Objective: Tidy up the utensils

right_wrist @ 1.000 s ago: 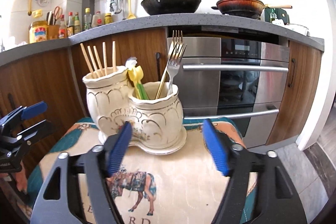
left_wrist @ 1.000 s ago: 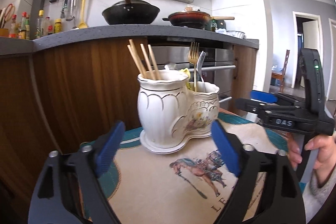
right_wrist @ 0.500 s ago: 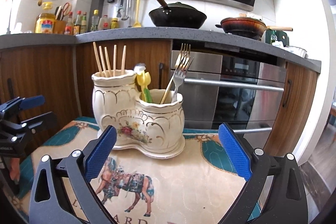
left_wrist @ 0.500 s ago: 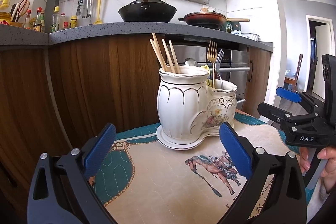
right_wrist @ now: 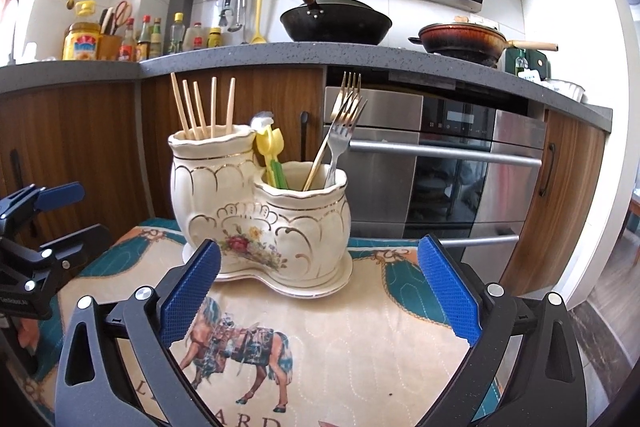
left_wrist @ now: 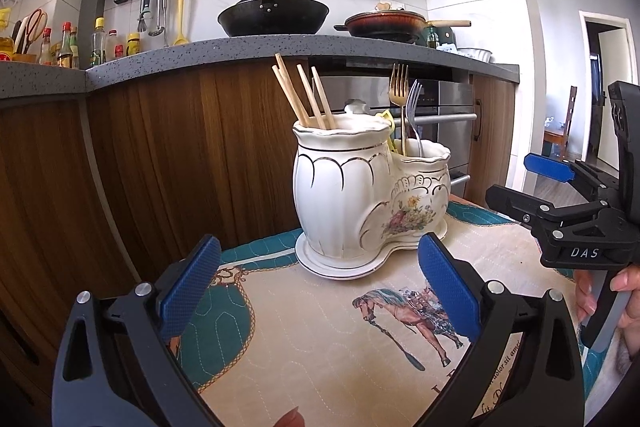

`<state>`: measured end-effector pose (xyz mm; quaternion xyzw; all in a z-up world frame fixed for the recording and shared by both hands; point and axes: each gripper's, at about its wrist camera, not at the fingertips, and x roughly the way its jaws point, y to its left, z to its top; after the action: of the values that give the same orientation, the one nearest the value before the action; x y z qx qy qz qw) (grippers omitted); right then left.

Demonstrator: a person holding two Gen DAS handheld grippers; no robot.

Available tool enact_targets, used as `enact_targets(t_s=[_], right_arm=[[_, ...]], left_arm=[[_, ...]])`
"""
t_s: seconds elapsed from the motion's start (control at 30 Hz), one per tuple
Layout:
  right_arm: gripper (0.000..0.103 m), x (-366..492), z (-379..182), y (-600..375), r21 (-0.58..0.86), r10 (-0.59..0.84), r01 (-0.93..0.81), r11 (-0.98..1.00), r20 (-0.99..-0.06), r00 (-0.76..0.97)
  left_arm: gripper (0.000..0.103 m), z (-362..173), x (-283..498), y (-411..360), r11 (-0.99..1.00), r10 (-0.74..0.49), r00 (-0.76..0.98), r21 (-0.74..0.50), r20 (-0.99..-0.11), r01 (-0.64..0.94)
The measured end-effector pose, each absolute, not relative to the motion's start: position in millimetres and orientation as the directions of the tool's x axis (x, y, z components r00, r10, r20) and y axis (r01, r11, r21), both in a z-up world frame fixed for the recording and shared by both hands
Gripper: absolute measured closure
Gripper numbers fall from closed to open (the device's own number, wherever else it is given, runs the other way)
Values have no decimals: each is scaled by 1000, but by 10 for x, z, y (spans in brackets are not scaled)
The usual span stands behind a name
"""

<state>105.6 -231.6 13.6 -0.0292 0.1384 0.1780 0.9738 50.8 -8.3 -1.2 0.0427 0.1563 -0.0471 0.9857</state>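
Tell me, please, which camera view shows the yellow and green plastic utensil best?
The right wrist view: the yellow and green plastic utensil stands in plain sight between the holder's two cups. In the left wrist view only its yellow edge peeks from behind the taller cup.

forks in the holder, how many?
2, both standing tines up in the low compartment of the ceramic holder: a gold fork and a silver fork leaning beside it. The rim could hide something shorter.

The holder (right_wrist: 260, 211) was glossy glazed ceramic with gilt lines. Chopsticks (right_wrist: 202, 107) looked matt wood, forks (right_wrist: 344, 115) shiny metal. The mat (right_wrist: 360, 339) was quilted cloth; gripper pads (right_wrist: 190, 289) were textured blue.
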Motion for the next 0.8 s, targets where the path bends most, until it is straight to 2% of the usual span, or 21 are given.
enact_targets(t_s=[0.8], right_arm=[[5, 1070, 128, -2307, -7, 336, -352, 936, -285, 898]], left_arm=[[5, -10, 510, -84, 992, -79, 946, 69, -313, 106]])
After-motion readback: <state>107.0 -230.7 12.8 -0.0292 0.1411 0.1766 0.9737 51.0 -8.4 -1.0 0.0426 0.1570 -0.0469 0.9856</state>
